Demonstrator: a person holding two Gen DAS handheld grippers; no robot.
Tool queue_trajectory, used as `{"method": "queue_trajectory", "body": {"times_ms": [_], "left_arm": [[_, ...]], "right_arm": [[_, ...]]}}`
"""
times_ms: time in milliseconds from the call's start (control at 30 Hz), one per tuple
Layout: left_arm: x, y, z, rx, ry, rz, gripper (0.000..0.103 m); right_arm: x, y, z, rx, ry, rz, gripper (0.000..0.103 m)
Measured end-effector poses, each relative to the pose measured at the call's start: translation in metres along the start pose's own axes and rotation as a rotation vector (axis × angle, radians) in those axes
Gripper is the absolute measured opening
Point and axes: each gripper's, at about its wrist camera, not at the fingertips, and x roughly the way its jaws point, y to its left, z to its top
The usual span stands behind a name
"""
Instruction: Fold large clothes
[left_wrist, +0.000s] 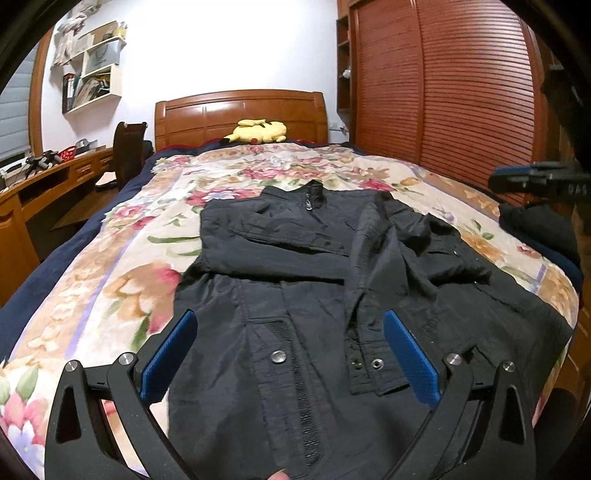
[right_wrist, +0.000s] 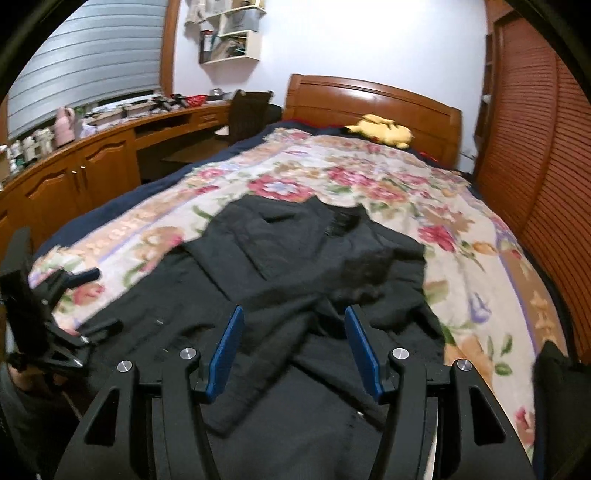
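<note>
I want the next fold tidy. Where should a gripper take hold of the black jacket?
Probably the black jacket at its bottom hem, near the snap button, approached from the foot of the bed: both sleeves already lie folded across the chest, so lifting the hem toward the collar halves it.

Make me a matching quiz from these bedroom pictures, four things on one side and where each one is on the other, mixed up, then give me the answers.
Things:
1. black jacket
2. yellow plush toy
3. floral blanket
4. white wall shelf

Places:
A. up on the wall above the desk
B. at the head of the bed, by the wooden headboard
C. spread over the bed, under the garment
D. laid out on the bed in front of both grippers

Pairs: 1-D, 2-B, 3-C, 4-A
</note>
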Motion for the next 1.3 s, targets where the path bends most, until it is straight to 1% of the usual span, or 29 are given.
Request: {"method": "queue_trajectory", "body": {"times_ms": [100,200,367,433,500,567,767,833,867,900,933,1000,1033,1067,1100,1133,1167,1233,1300], "left_arm": [[0.004,-0.008,-0.002,0.015,0.018,-0.018,0.101],[0.010,-0.017,-0.003,0.025,0.039,-0.052,0.101],[0.021,-0.031,-0.005,0.055,0.081,-0.081,0.101],[0.025,-0.037,-0.007,0.065,0.099,-0.102,0.098],[0.033,-0.040,-0.008,0.073,0.138,-0.115,0.087],[0.042,-0.043,-0.011,0.076,0.178,-0.114,0.079],[0.057,-0.047,-0.019,0.089,0.254,-0.109,0.078],[0.061,-0.047,-0.022,0.088,0.276,-0.114,0.075],[0.062,-0.048,-0.023,0.087,0.285,-0.124,0.070],[0.062,-0.049,-0.024,0.088,0.292,-0.139,0.063],[0.062,-0.050,-0.025,0.089,0.296,-0.152,0.059],[0.061,-0.054,-0.027,0.103,0.309,-0.172,0.043],[0.060,-0.057,-0.028,0.117,0.311,-0.163,0.039],[0.060,-0.059,-0.029,0.130,0.313,-0.155,0.027],[0.058,-0.061,-0.029,0.145,0.309,-0.147,0.019],[0.055,-0.062,-0.028,0.156,0.299,-0.148,0.018],[0.052,-0.063,-0.026,0.166,0.286,-0.149,0.006],[0.047,-0.060,-0.017,0.192,0.258,-0.105,0.006],[0.038,-0.047,-0.003,0.183,0.212,-0.062,0.006]], "right_arm": [[0.008,-0.008,-0.020,0.019,0.021,-0.025,0.059],[0.021,-0.014,-0.042,0.030,0.053,-0.054,0.059],[0.046,-0.022,-0.072,0.076,0.108,-0.068,0.059],[0.056,-0.026,-0.079,0.097,0.128,-0.068,0.059],[0.063,-0.030,-0.084,0.111,0.145,-0.072,0.059],[0.070,-0.034,-0.087,0.124,0.154,-0.070,0.059],[0.081,-0.032,-0.098,0.150,0.154,-0.051,0.059],[0.083,-0.032,-0.103,0.149,0.152,-0.053,0.059],[0.087,-0.036,-0.105,0.148,0.149,-0.053,0.059],[0.087,-0.035,-0.105,0.147,0.148,-0.052,0.059],[0.087,-0.038,-0.109,0.150,0.148,-0.047,0.059],[0.088,-0.042,-0.111,0.162,0.147,-0.036,0.059],[0.088,-0.043,-0.112,0.169,0.144,-0.032,0.059],[0.092,-0.047,-0.113,0.177,0.142,-0.026,0.059],[0.091,-0.048,-0.114,0.182,0.140,-0.021,0.059],[0.091,-0.049,-0.115,0.186,0.138,-0.018,0.059],[0.091,-0.051,-0.115,0.190,0.138,-0.013,0.059],[0.091,-0.052,-0.116,0.199,0.140,-0.005,0.059],[0.091,-0.053,-0.117,0.209,0.141,0.001,0.059]]}}
